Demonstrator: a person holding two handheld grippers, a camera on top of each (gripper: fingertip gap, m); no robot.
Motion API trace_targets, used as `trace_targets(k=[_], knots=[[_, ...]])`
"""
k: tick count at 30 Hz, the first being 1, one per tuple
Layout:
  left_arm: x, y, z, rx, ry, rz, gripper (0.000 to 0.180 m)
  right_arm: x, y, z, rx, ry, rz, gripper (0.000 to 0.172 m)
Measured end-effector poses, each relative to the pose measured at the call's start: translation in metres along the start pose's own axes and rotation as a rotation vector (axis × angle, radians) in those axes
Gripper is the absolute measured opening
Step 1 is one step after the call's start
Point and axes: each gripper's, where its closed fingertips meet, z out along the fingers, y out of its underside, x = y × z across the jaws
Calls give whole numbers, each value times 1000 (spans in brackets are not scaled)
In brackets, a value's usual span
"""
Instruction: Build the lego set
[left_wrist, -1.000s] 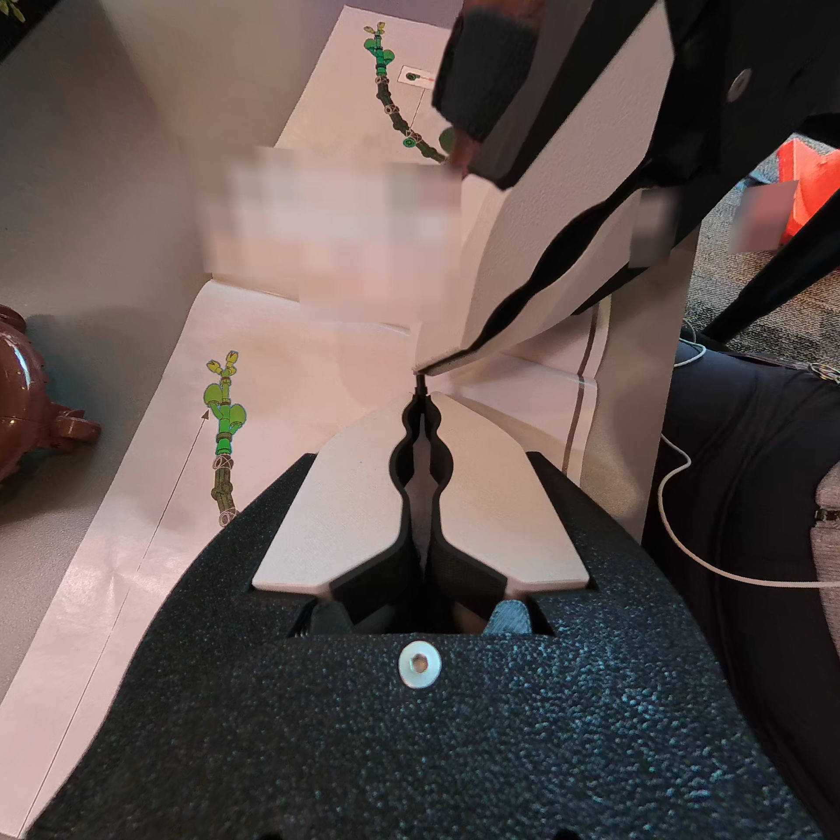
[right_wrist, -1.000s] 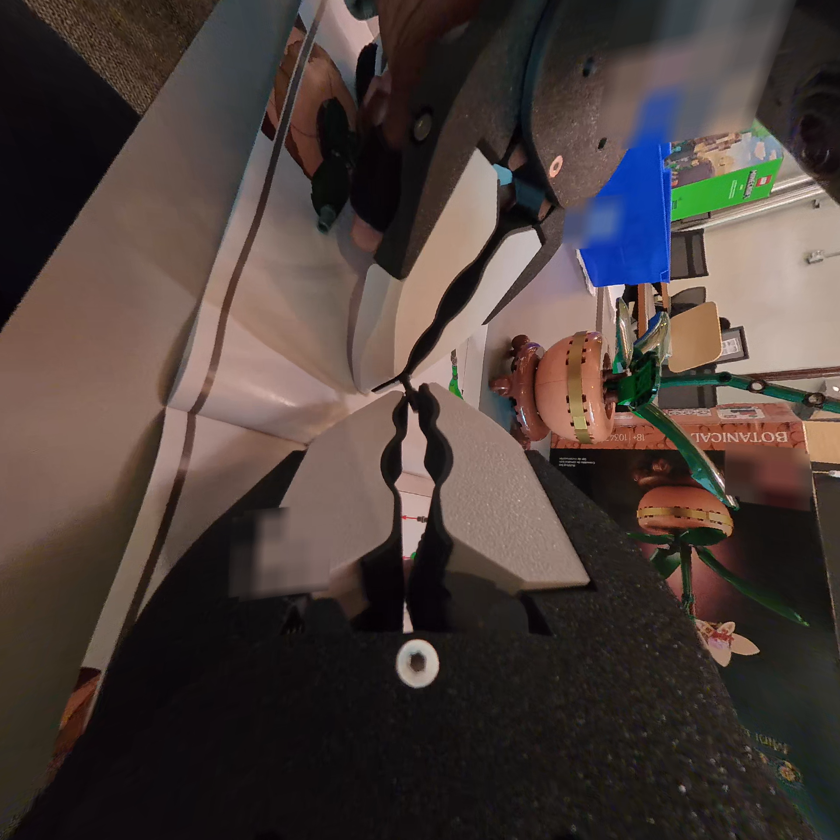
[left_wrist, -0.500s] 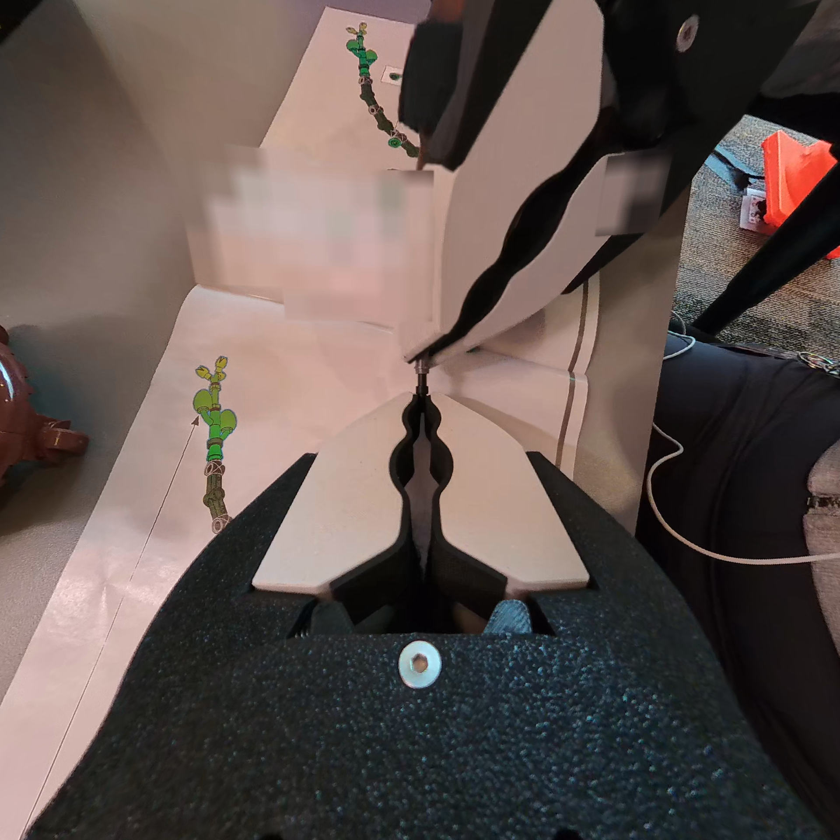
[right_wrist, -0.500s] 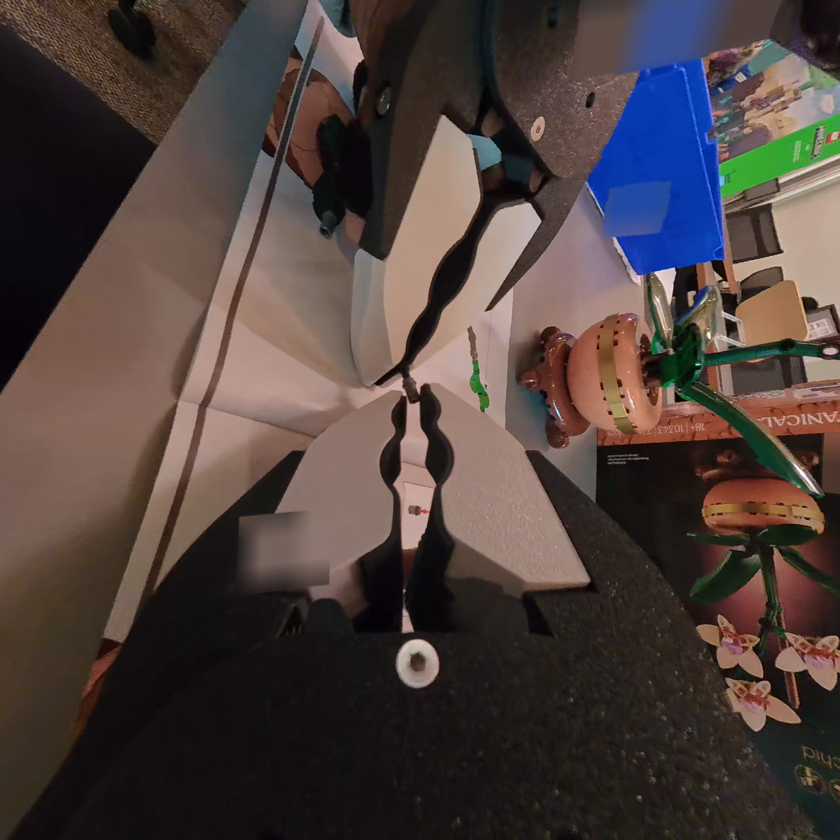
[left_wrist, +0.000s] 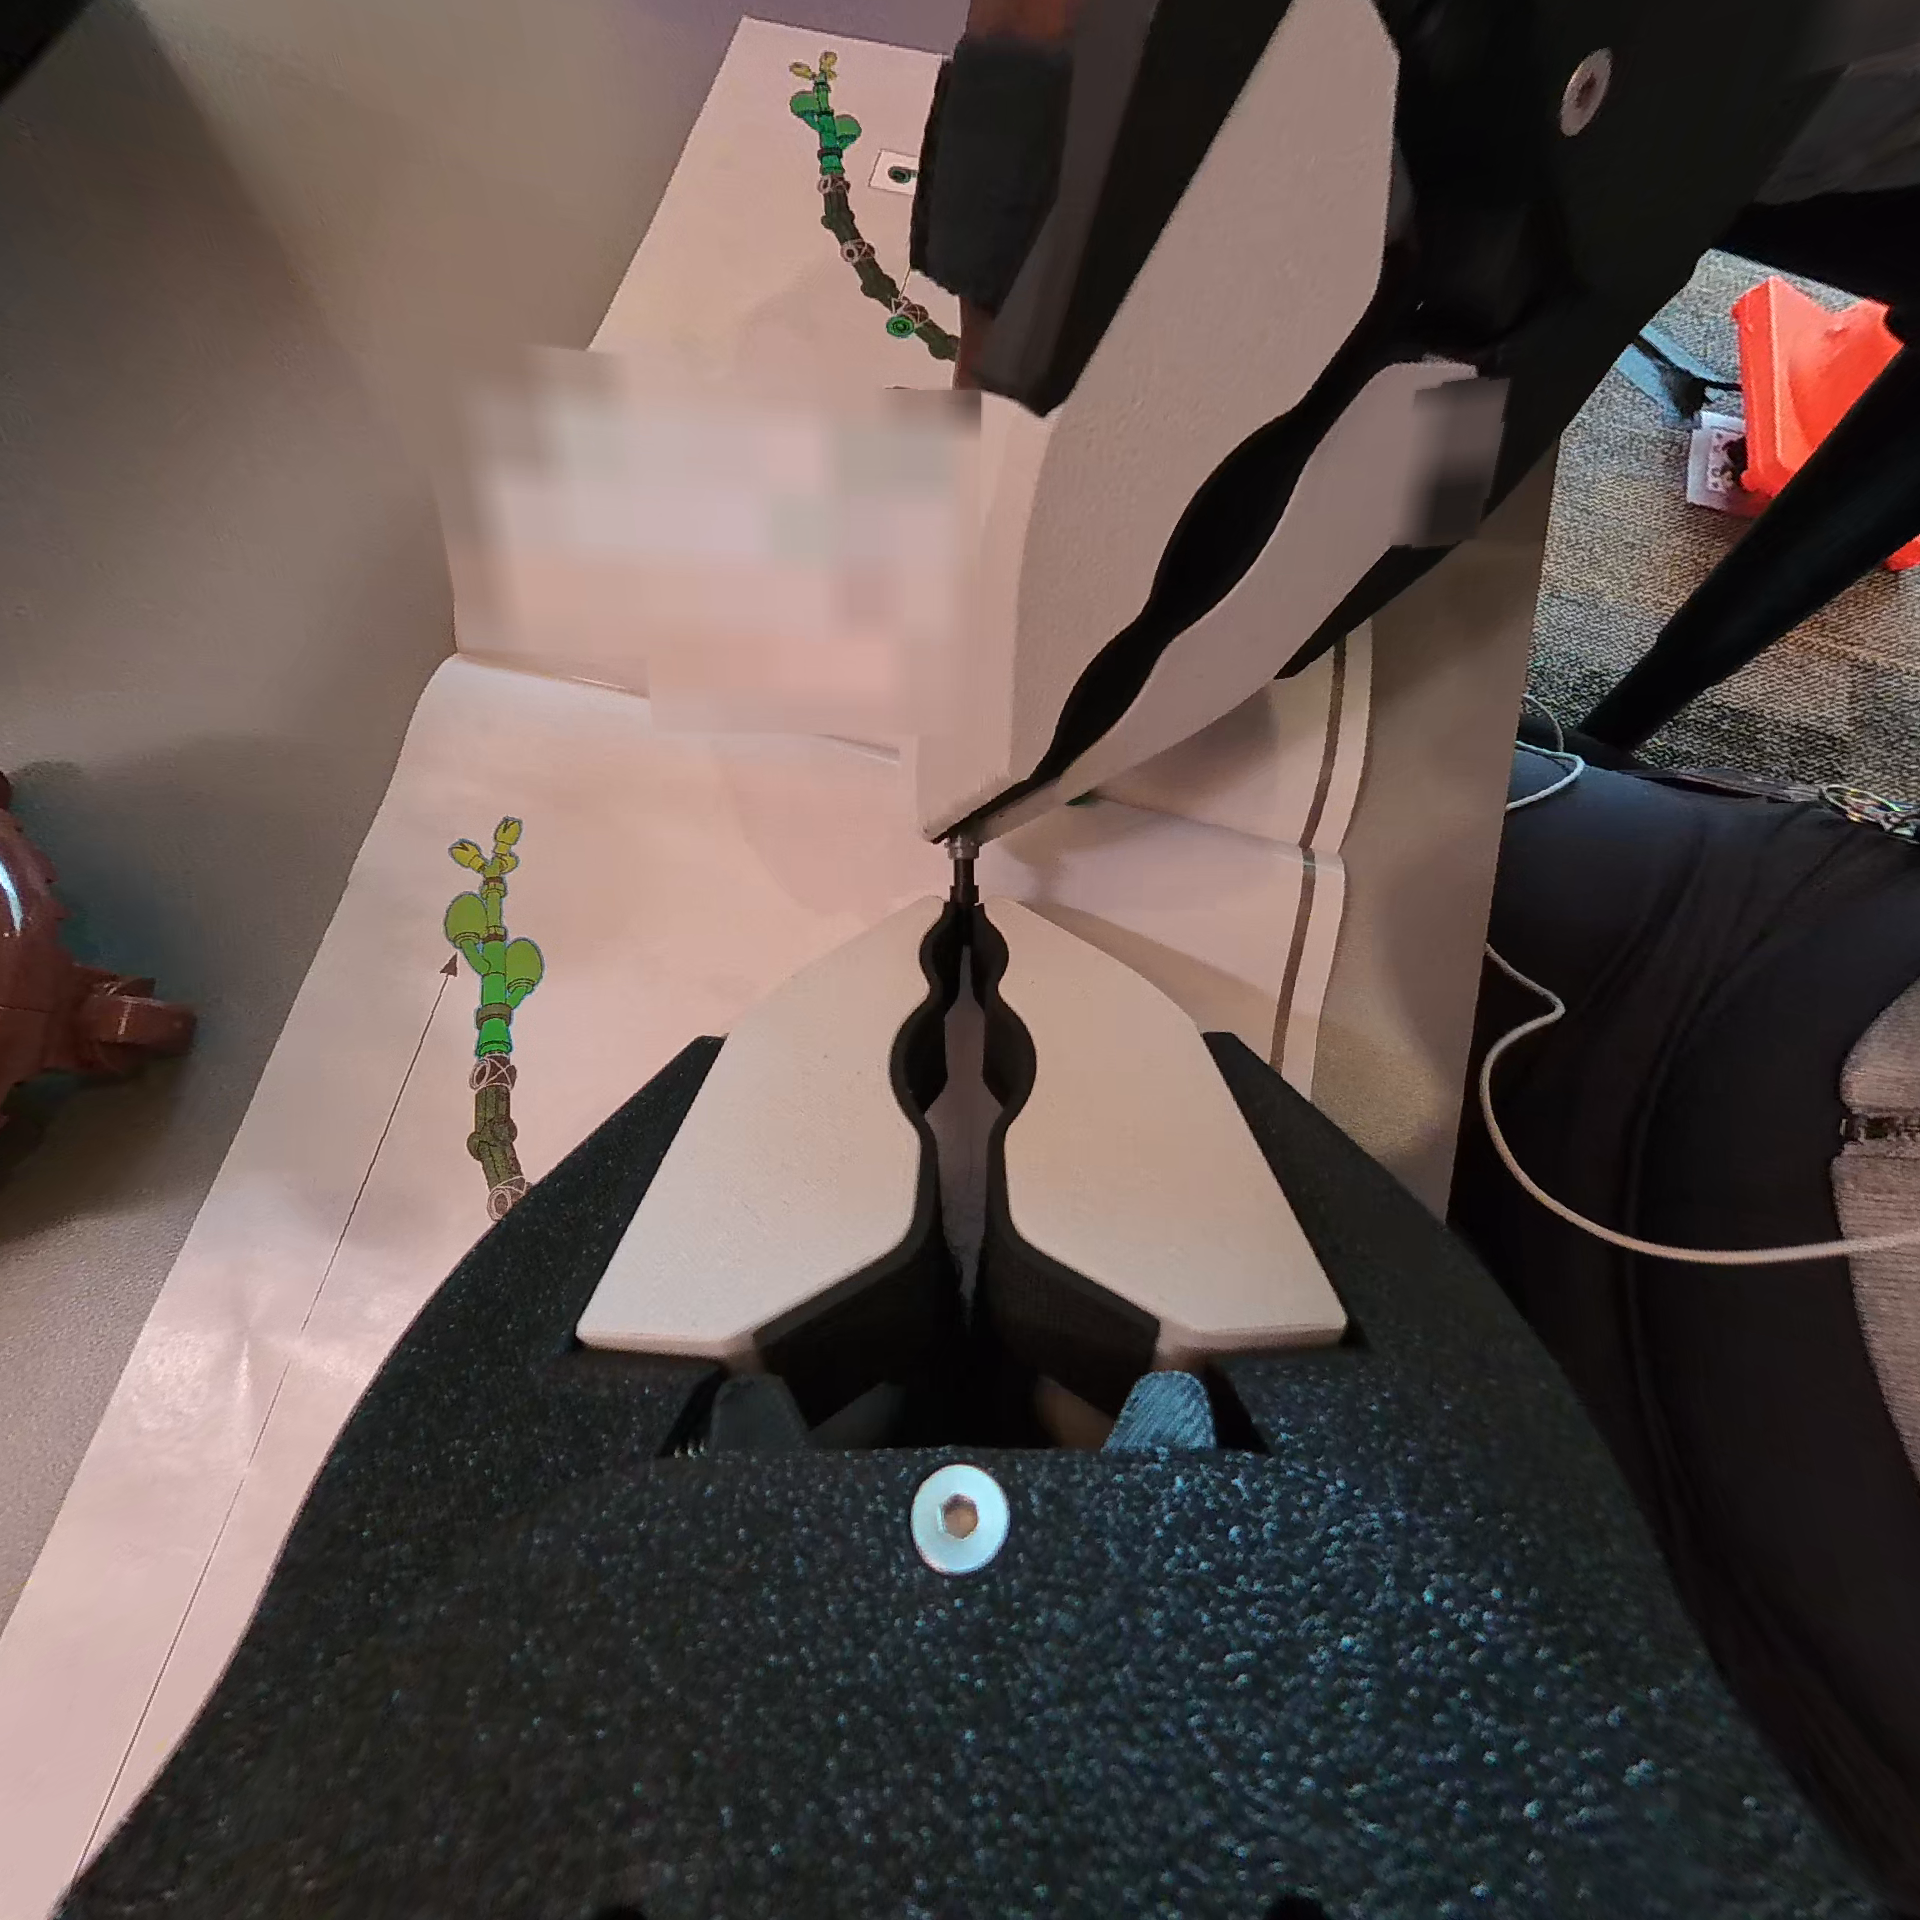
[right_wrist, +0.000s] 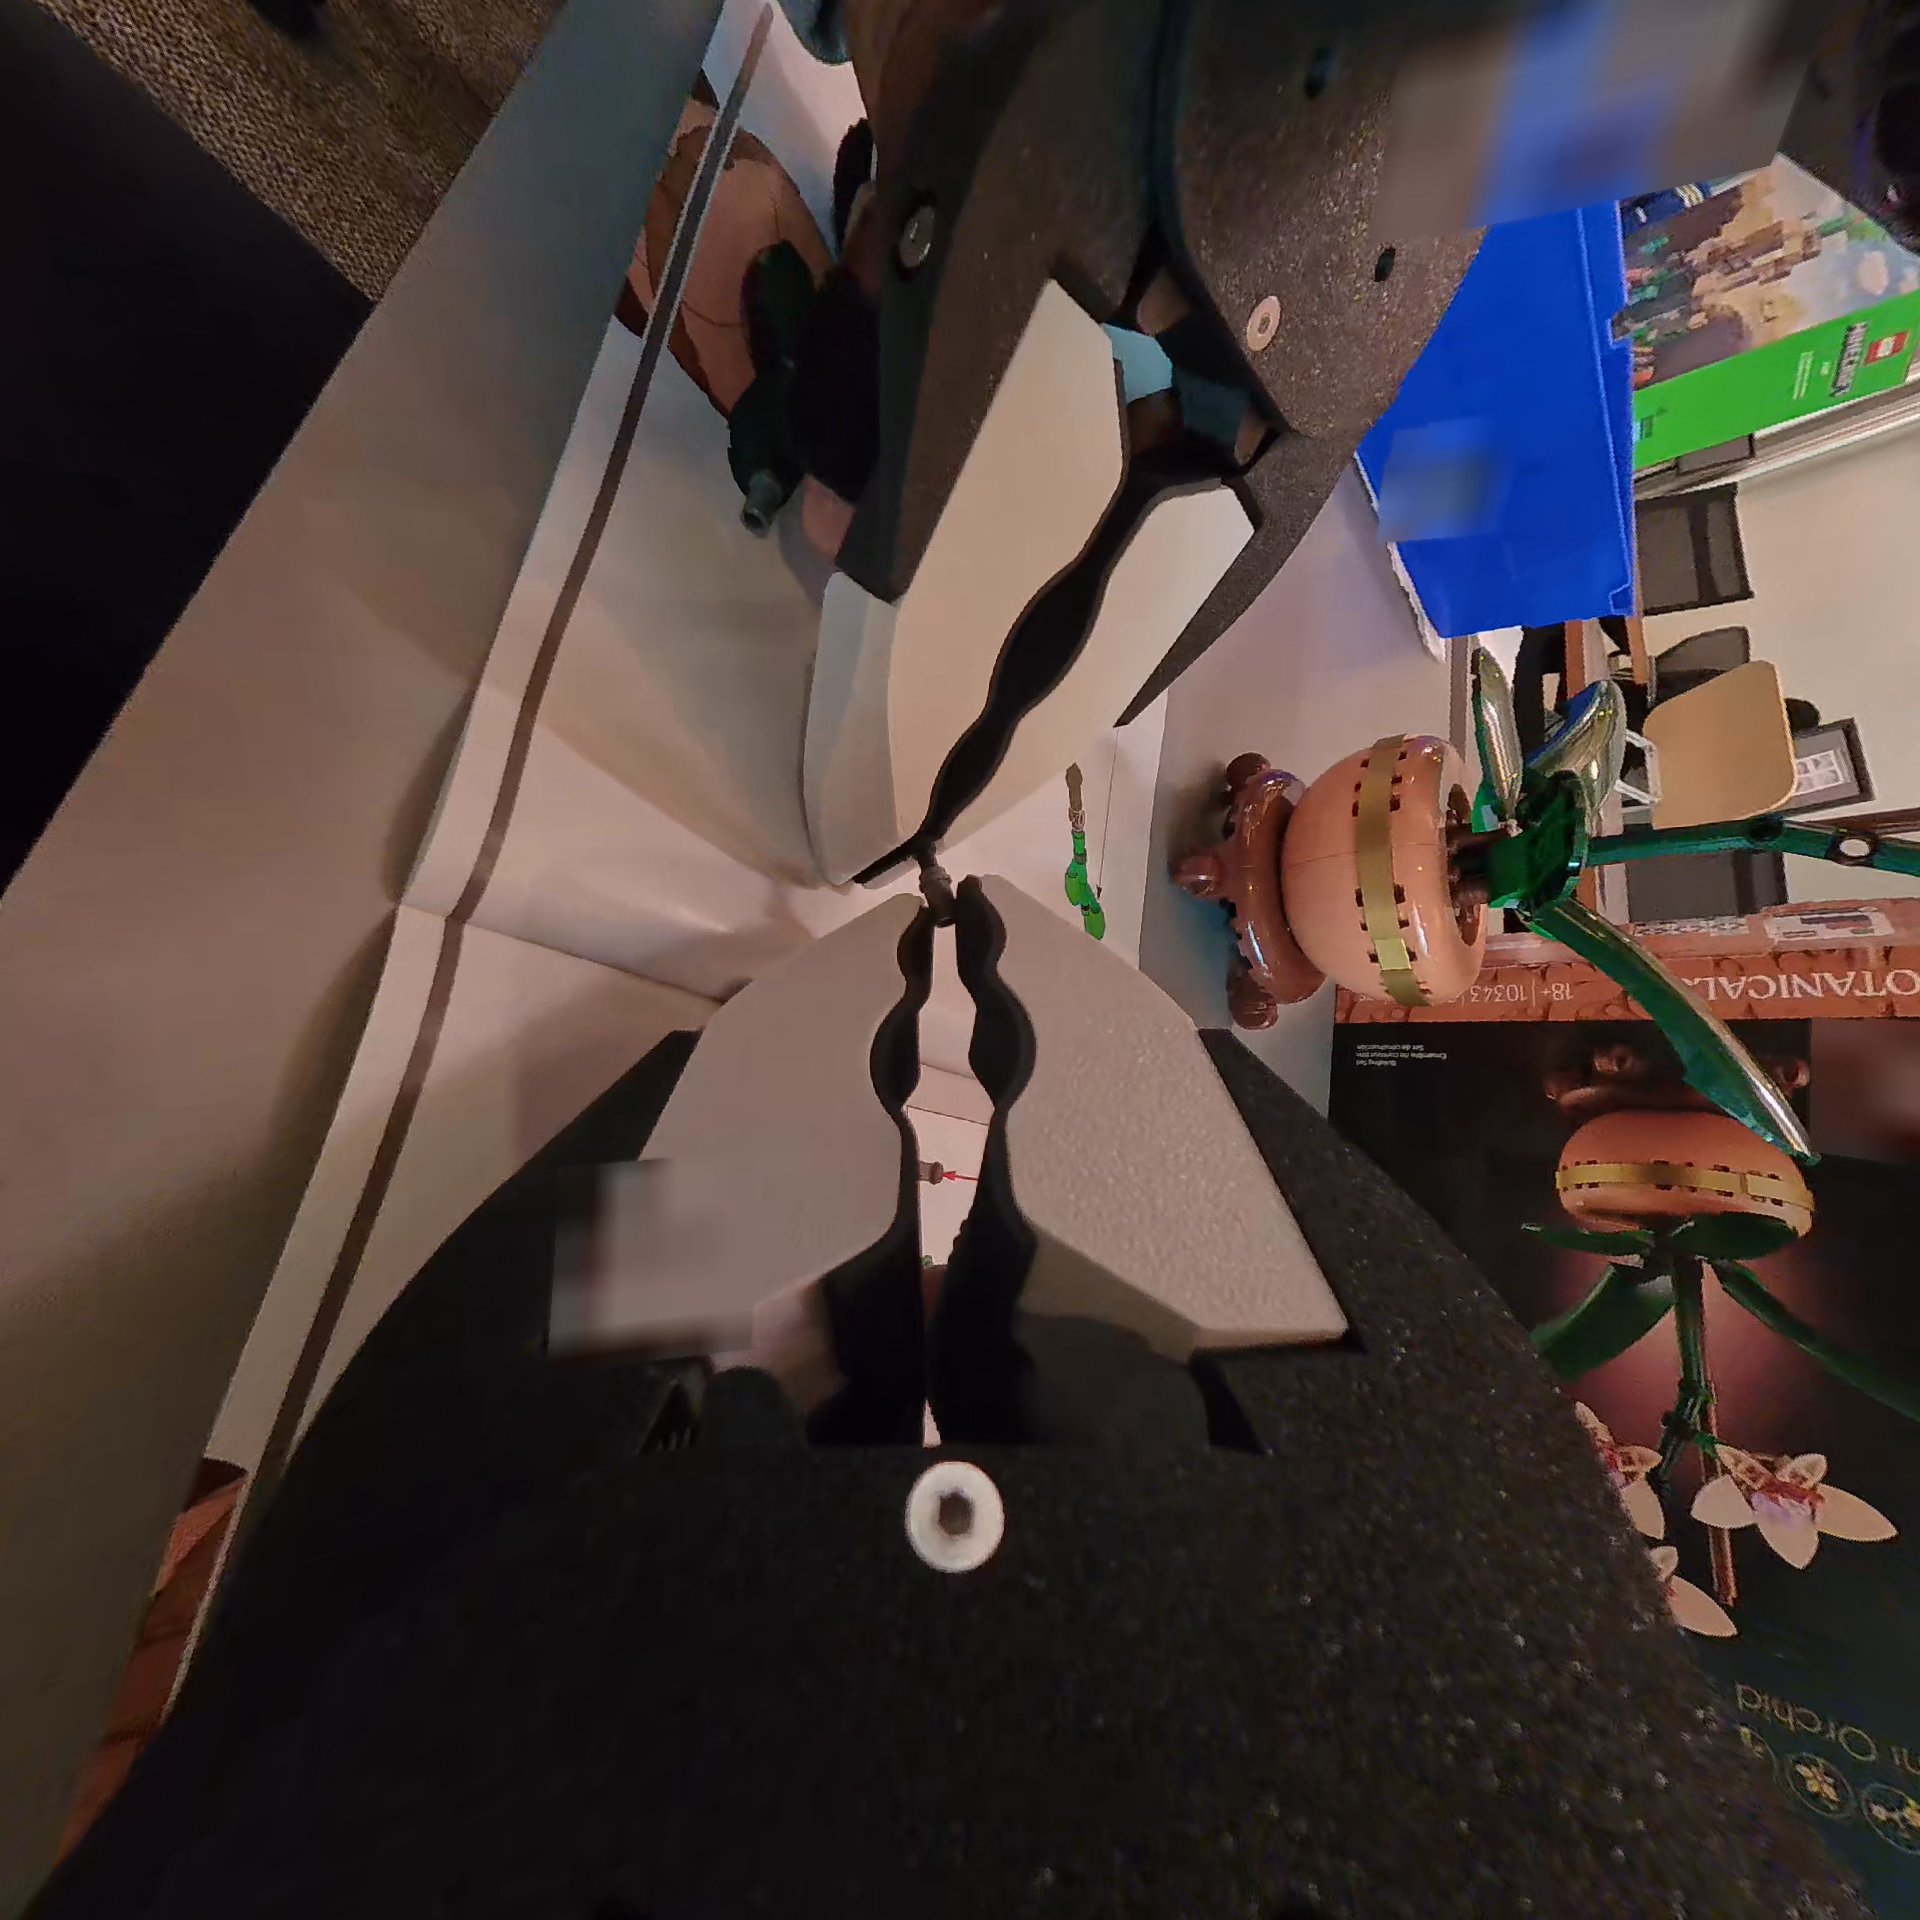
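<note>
Pinching a small dark pin (left_wrist: 962, 871) from opposite ends: the left gripper (left_wrist: 961, 906) clamps its lower end, the right gripper (right_wrist: 943, 906) its grey-collared end, above the open instruction booklet (left_wrist: 665, 935) at the bench's near edge. Judged step: mating or separating; next needs axial alignment.

grey carpet (left_wrist: 1704, 582), perhaps office chairs (right_wrist: 1714, 743)

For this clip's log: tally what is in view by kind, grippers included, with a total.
Grippers: 2, left gripper and right gripper, both pinching one small dark peg
Pegs: 1
Instruction booklets: 1, booklet
Toy flower pots with plant: 1, pot
Printed boxes: 2, dark box, green box
Blue bins: 1, bin
Total: 8
</note>
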Motion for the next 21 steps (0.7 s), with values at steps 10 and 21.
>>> trace_targets(k=[10,21], knots=[[0,0,0,0,6,1,0,-1,-3,0,-11,16,-23,4],[1,1,-1,0,11,0,0,-2,-3,3,-43,33,-55,4]])
